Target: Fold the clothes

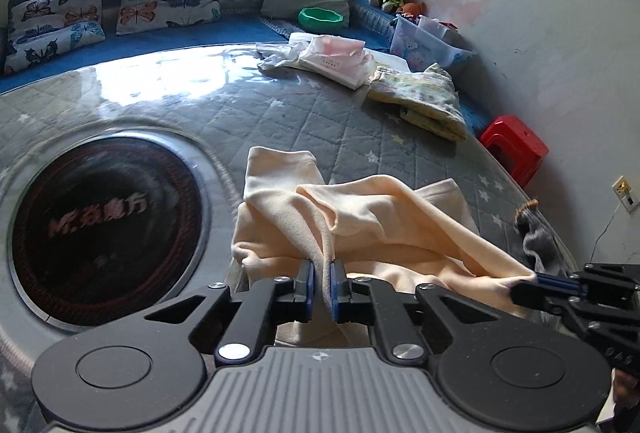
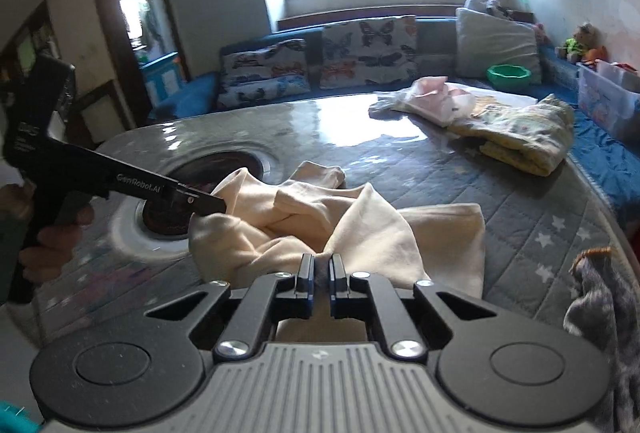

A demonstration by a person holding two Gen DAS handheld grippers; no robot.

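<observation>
A pale peach garment (image 1: 360, 221) lies crumpled on the grey quilted table cover (image 1: 280, 121), lifted at two edges. My left gripper (image 1: 322, 267) is shut on a fold of it close to the camera. My right gripper (image 1: 520, 285) pinches another edge at the right of the left wrist view. In the right wrist view the same garment (image 2: 384, 229) bunches up in front of my right gripper (image 2: 321, 261), which is shut on the cloth. The left gripper (image 2: 218, 204) comes in from the left there, clamped on the garment's far edge, with a hand around its handle.
A round black hotplate (image 1: 104, 225) is set into the table at the left. Folded yellow patterned clothes (image 1: 424, 101) and pink-white clothes (image 1: 332, 53) lie at the far right. A grey knit item (image 2: 600, 297) sits near the right edge. A red stool (image 1: 514, 147) stands beside the wall.
</observation>
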